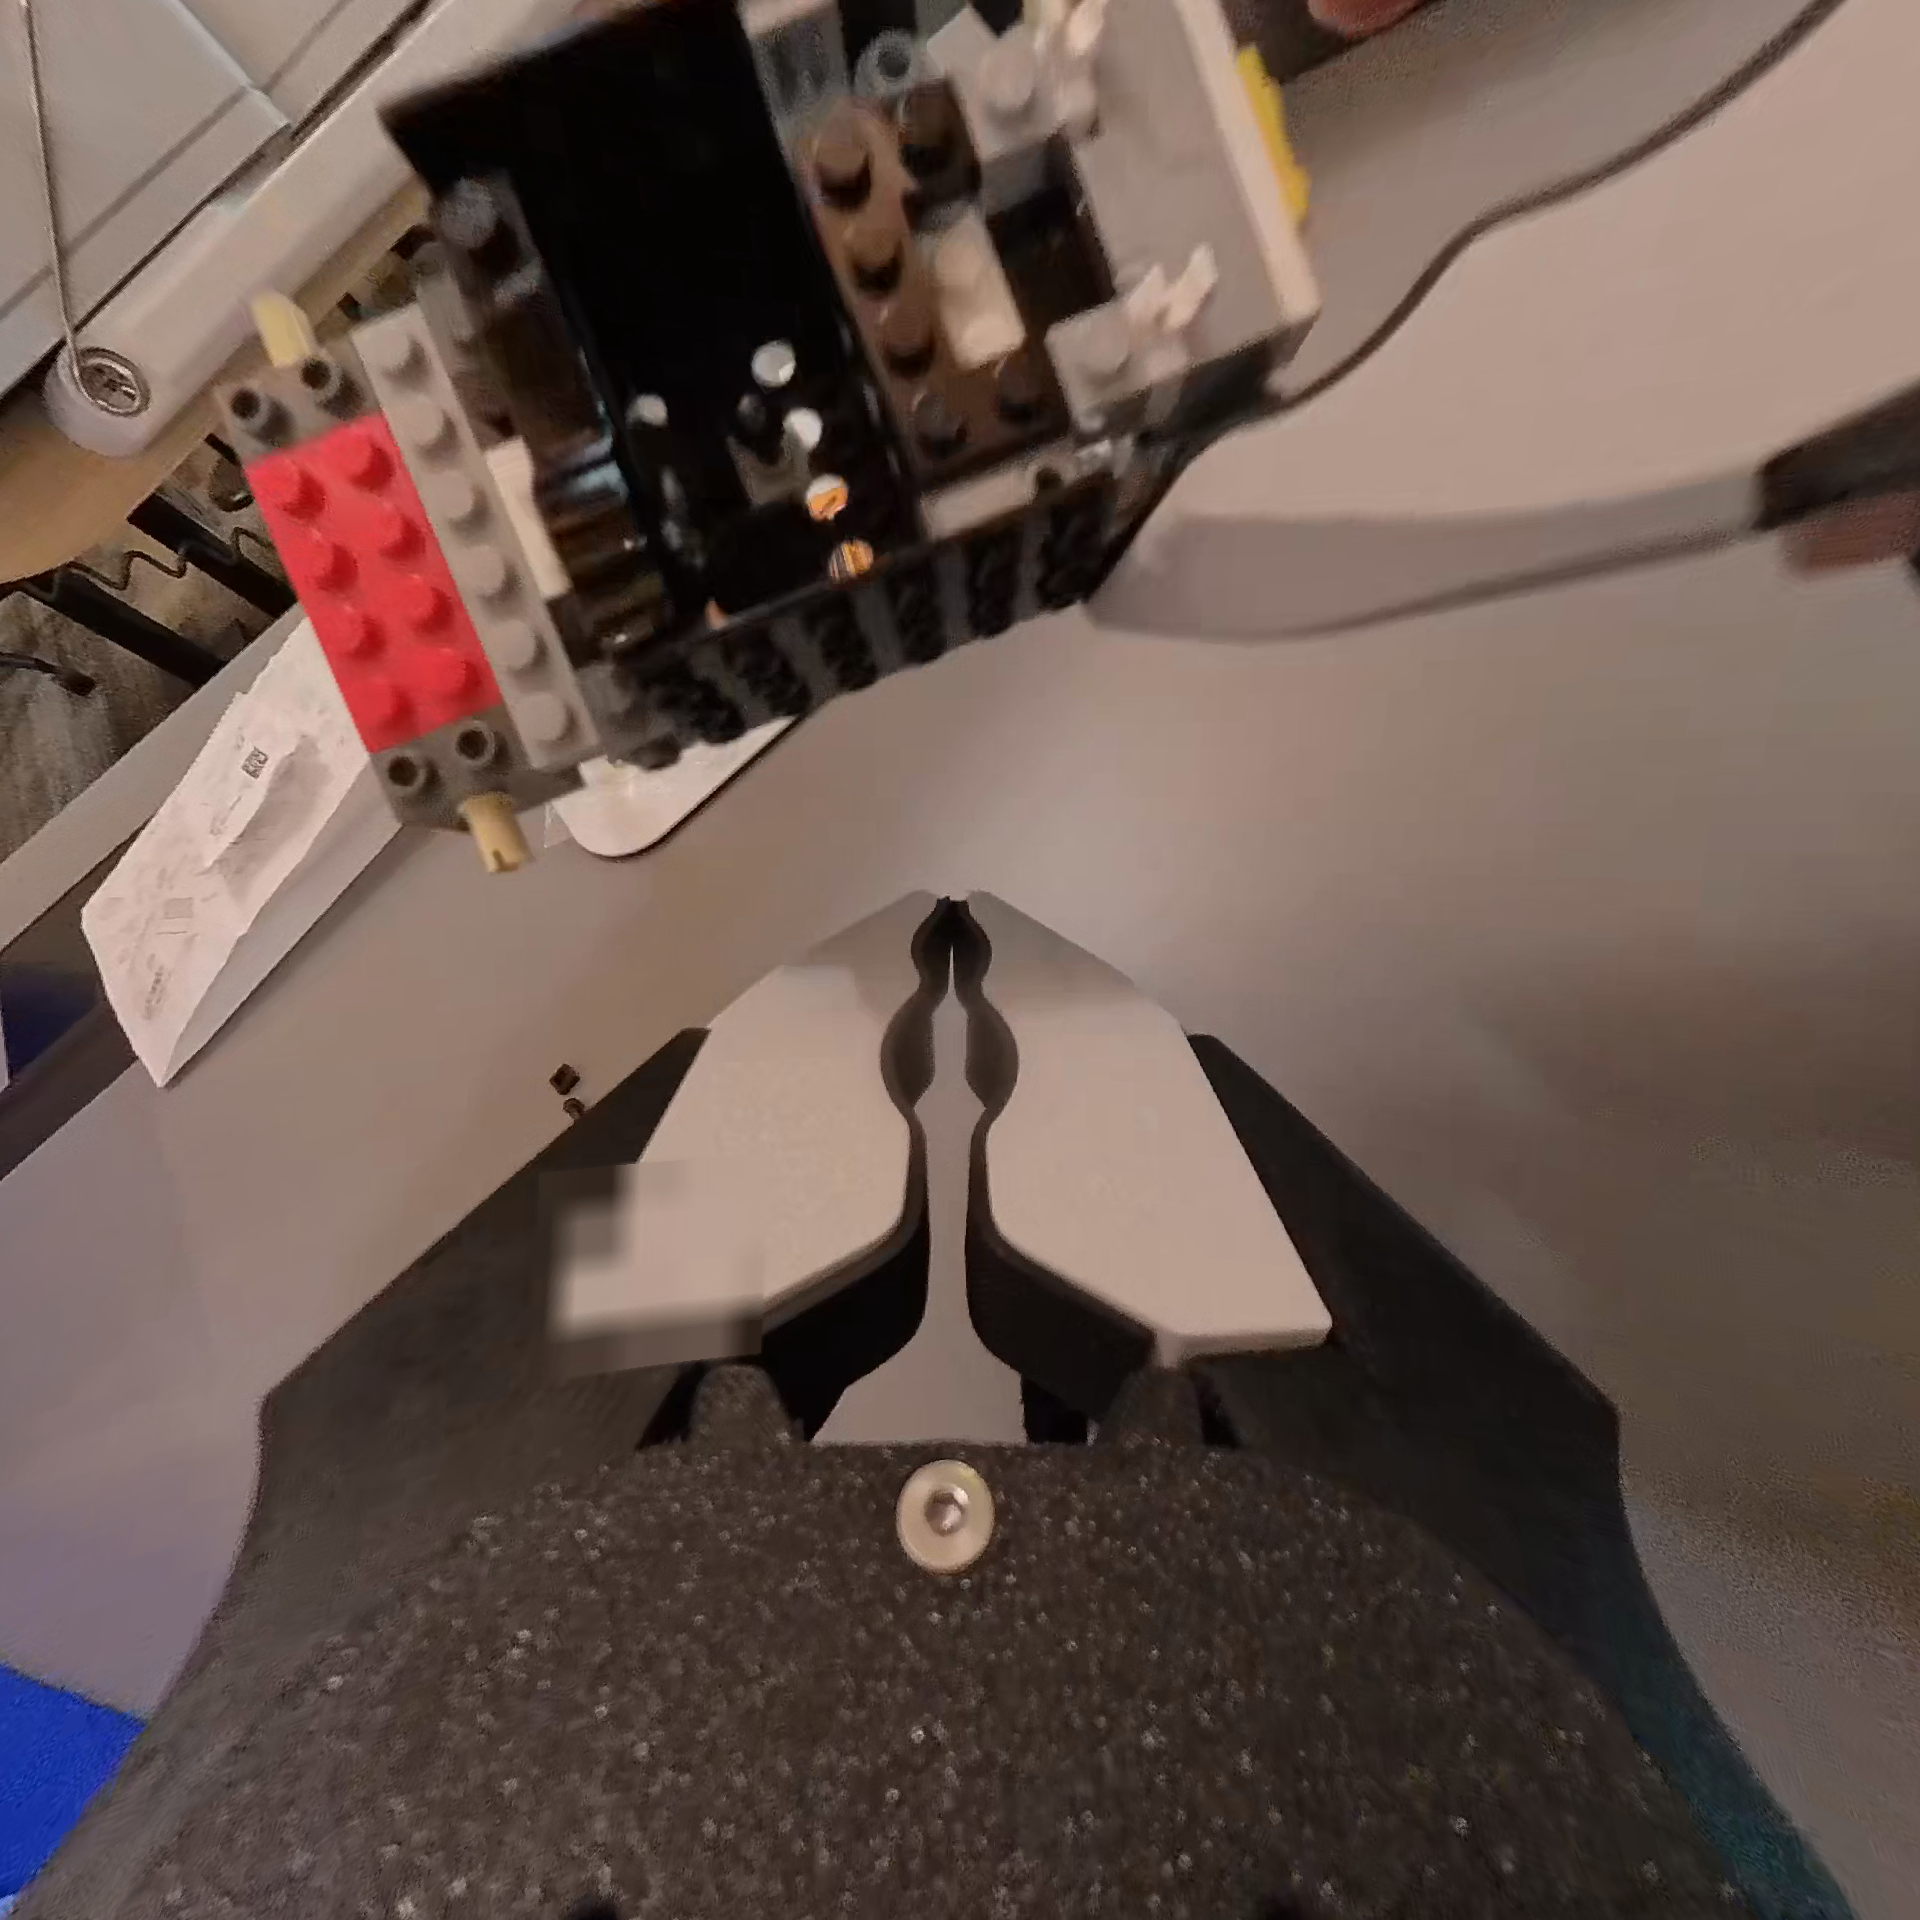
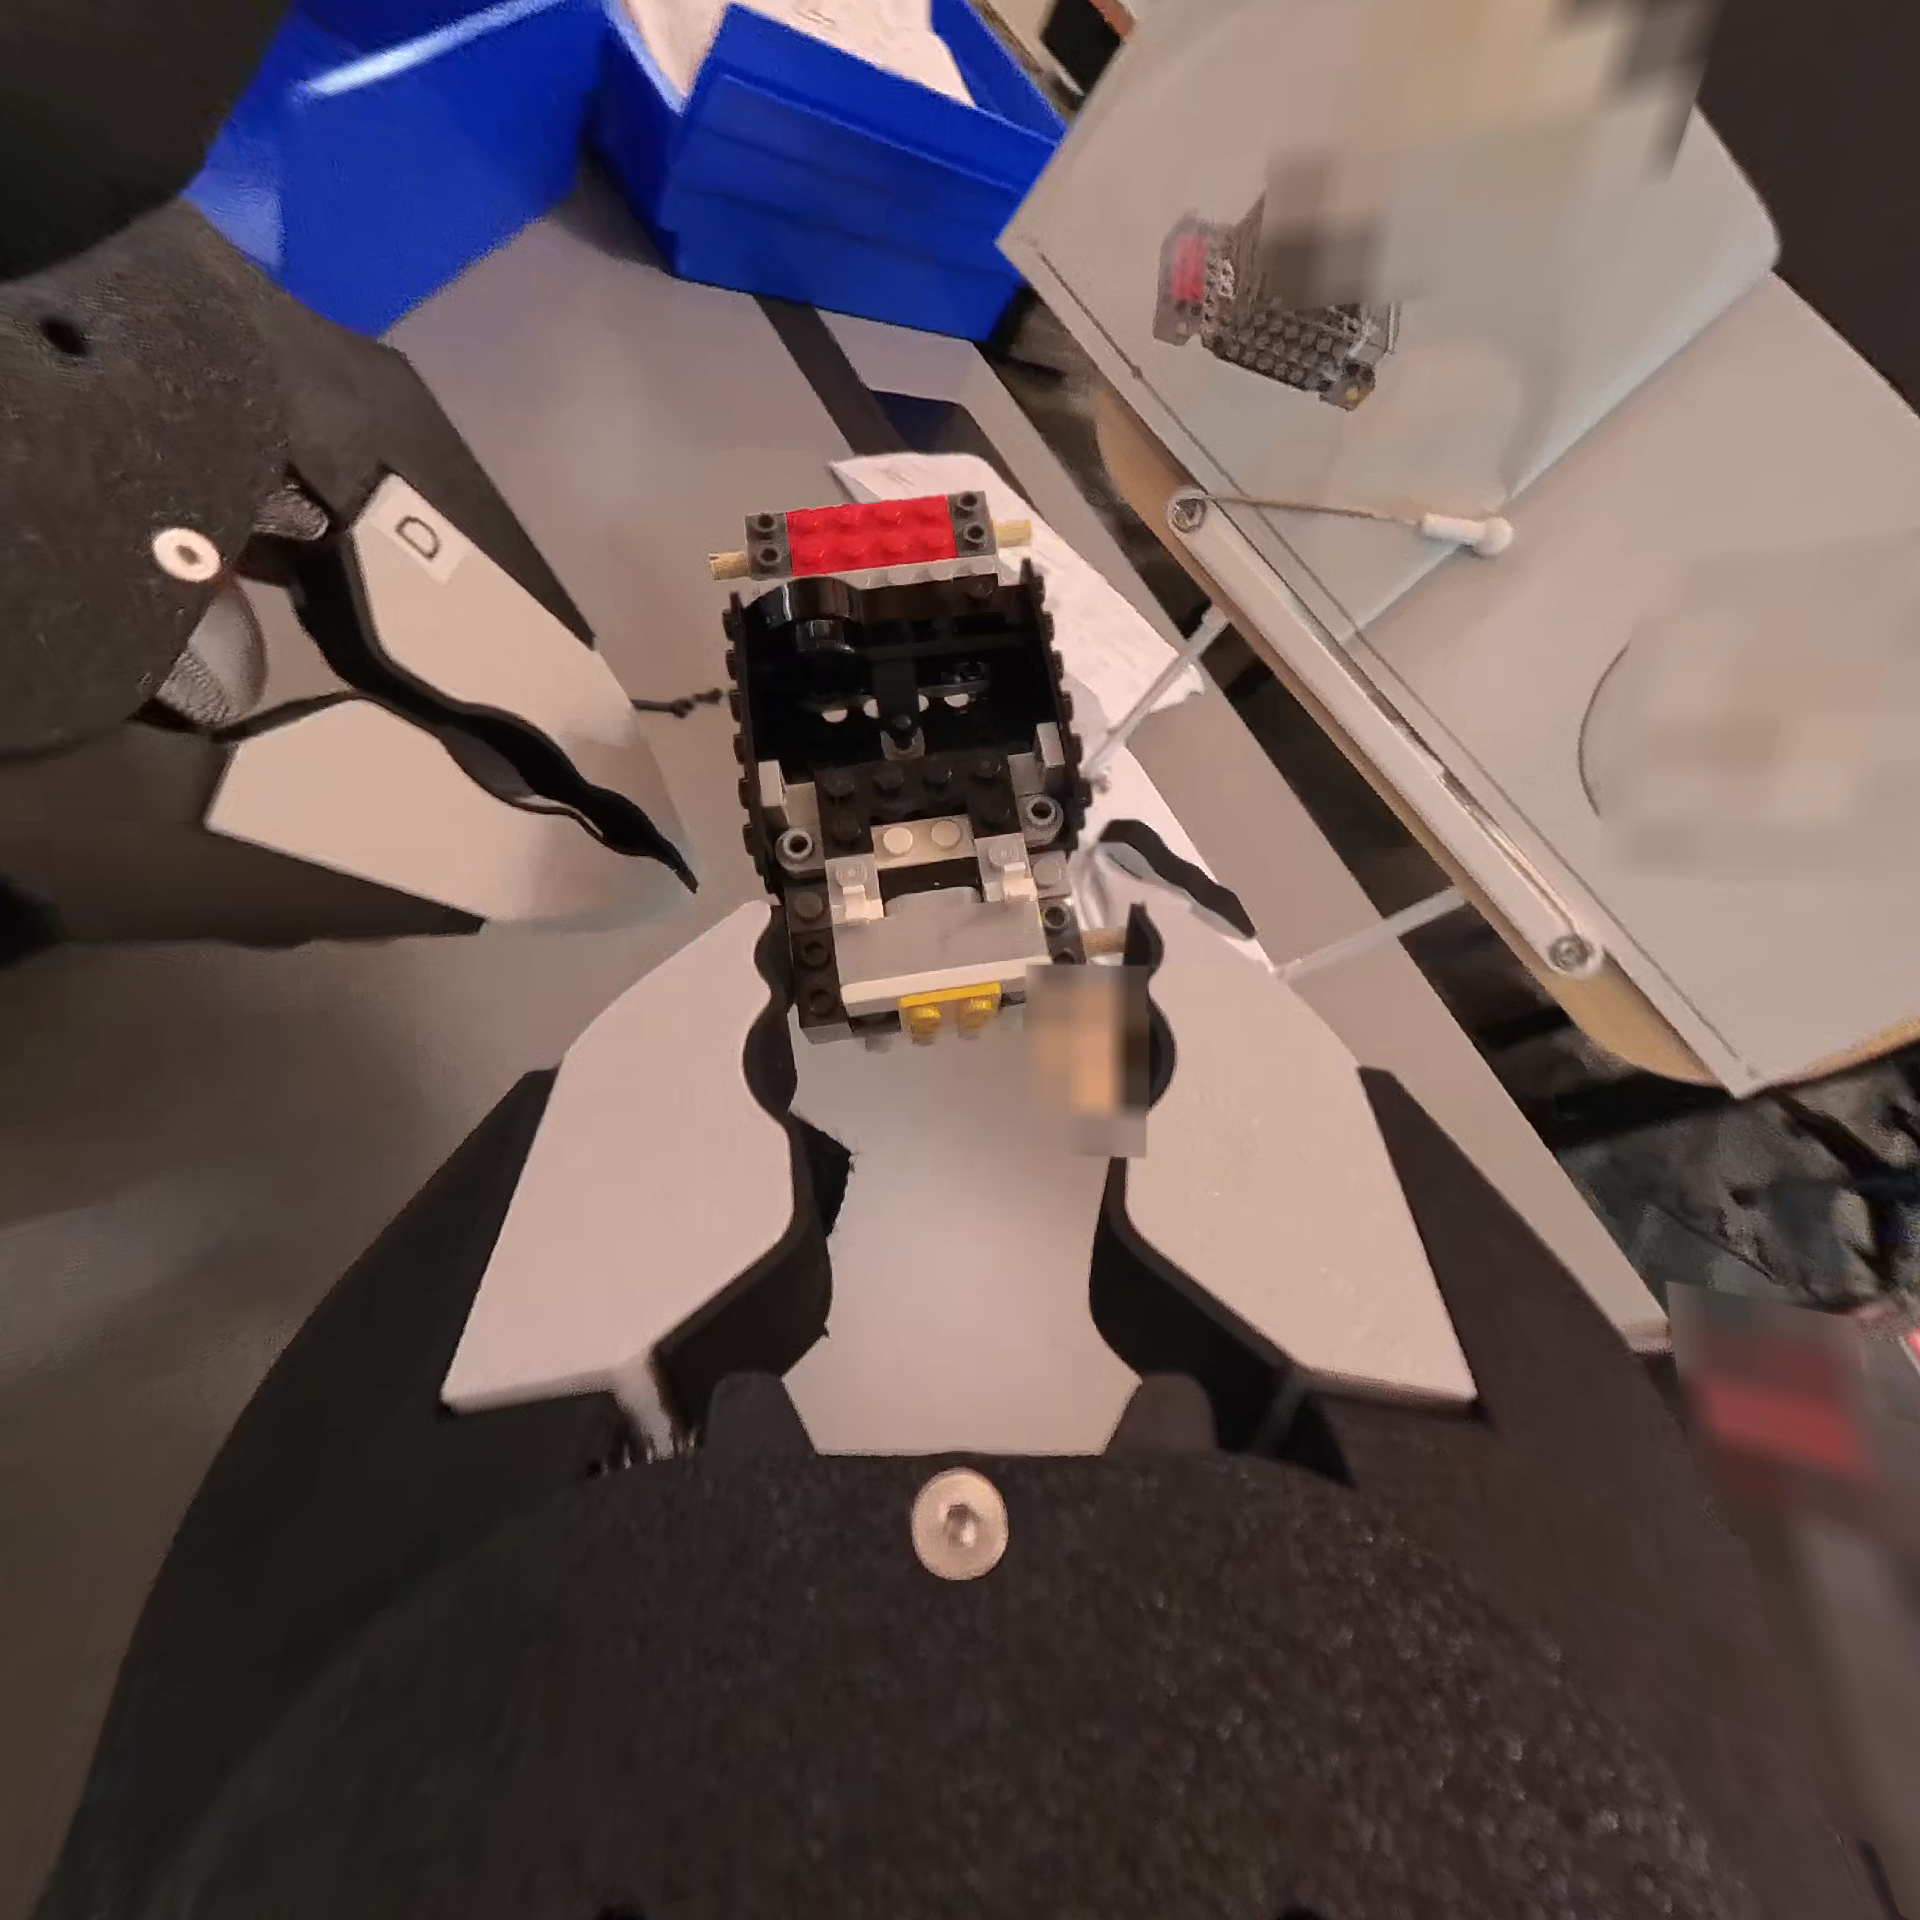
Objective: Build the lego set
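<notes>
Lego model, half built, was held in your right gripper, whose two fingers were closed on its near end, the end with the small yellow plate. From that claw the long axis of the model ran straight away, along the fingers, up to the red brick at the far end, and the open black cabin faced up. It seemed lifted above the grey table, though how high I cannot tell.

On the left side, your left gripper had its jaws shut together with nothing between them. In its own view the model lay ahead and a little to the left, apart from the tips, with the red brick end on the left. In the right view the left gripper pointed at the left side wall of the model, near but not touching.

So the left claw was the free one. I judge it would need to open before taking any piece
</notes>
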Demonstrator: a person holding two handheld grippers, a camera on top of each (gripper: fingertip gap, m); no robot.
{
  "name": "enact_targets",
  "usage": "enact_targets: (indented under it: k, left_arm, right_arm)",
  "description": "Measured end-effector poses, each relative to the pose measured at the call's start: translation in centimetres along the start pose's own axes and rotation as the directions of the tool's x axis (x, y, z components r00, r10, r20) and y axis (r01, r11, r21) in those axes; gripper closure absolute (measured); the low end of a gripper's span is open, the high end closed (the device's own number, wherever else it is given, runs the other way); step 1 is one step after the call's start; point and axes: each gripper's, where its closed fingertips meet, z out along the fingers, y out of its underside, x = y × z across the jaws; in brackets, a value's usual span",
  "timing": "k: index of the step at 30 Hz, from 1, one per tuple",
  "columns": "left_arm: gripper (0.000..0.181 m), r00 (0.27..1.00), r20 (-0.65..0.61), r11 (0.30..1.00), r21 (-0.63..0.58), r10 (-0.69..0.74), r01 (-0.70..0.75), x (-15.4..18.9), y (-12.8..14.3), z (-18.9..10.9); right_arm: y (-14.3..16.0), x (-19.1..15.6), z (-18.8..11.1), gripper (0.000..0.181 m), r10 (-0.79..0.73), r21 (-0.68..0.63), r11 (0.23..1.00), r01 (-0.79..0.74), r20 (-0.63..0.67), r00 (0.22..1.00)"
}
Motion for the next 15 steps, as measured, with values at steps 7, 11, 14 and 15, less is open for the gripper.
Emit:
enact_targets:
  k: [7,11,14,15]
  left_arm:
    - [0.181,1.0,-0.026,1.0,0.006,-0.009,0.009,0.3,-0.1,0.0]
    - [0.181,0.999,-0.038,1.0,0.017,-0.01,0.01,0.6,-0.3,-0.1]
    - [0.181,0.998,-0.053,0.999,0.031,-0.017,0.019,0.7,-0.5,-0.3]
    - [0.181,0.998,-0.059,0.999,0.038,-0.02,0.022,0.8,-0.6,-0.3]
  right_arm:
    - [1.0,0.8,-1.8,0.12,0.0,0.057,0.998,-0.019,0.314,0.949]
    - [1.5,1.0,-2.6,0.12,-0.013,0.092,0.995,-0.035,0.476,0.88]
    - [1.9,0.5,-3.3,0.12,-0.032,0.109,0.993,-0.042,0.6,0.8]
    - [1.9,0.4,-3.5,0.12,-0.039,0.12,0.992,-0.049,0.636,0.77]
